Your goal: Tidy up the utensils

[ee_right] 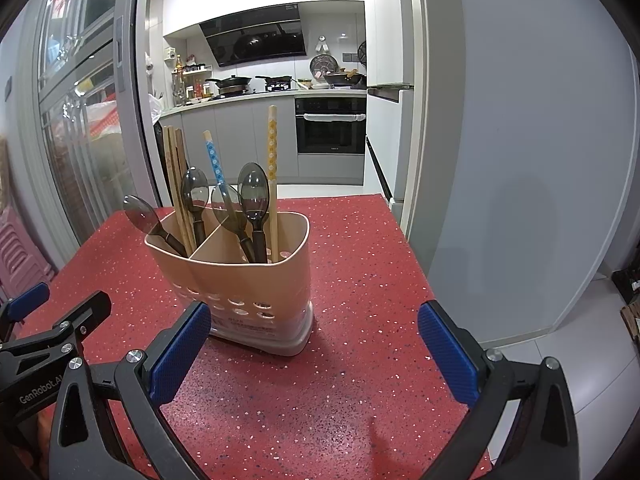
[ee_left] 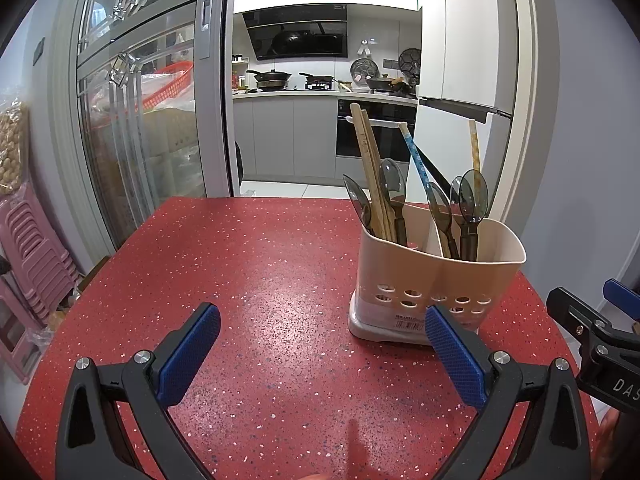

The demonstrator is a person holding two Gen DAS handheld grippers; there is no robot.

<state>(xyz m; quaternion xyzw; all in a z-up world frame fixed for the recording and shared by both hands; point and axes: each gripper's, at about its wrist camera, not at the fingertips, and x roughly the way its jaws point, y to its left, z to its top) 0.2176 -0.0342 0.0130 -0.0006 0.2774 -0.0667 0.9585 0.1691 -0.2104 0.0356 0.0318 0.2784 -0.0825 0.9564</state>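
Observation:
A beige two-compartment utensil holder [ee_left: 436,280] stands upright on the red speckled table [ee_left: 260,280]; it also shows in the right wrist view [ee_right: 248,292]. It holds several dark translucent spoons [ee_right: 253,192] and several chopsticks [ee_right: 272,168], some wooden [ee_left: 370,168], in both compartments. My left gripper [ee_left: 322,344] is open and empty, low over the table, to the left of and in front of the holder. My right gripper [ee_right: 314,344] is open and empty, just in front of the holder. Each gripper shows at the edge of the other's view.
The table's far edge [ee_left: 280,199] faces a kitchen doorway. A glass sliding door [ee_left: 132,120] stands at the left, with pink stools [ee_left: 28,248] below it. A grey wall [ee_right: 520,160] and floor [ee_right: 580,360] lie past the table's right edge.

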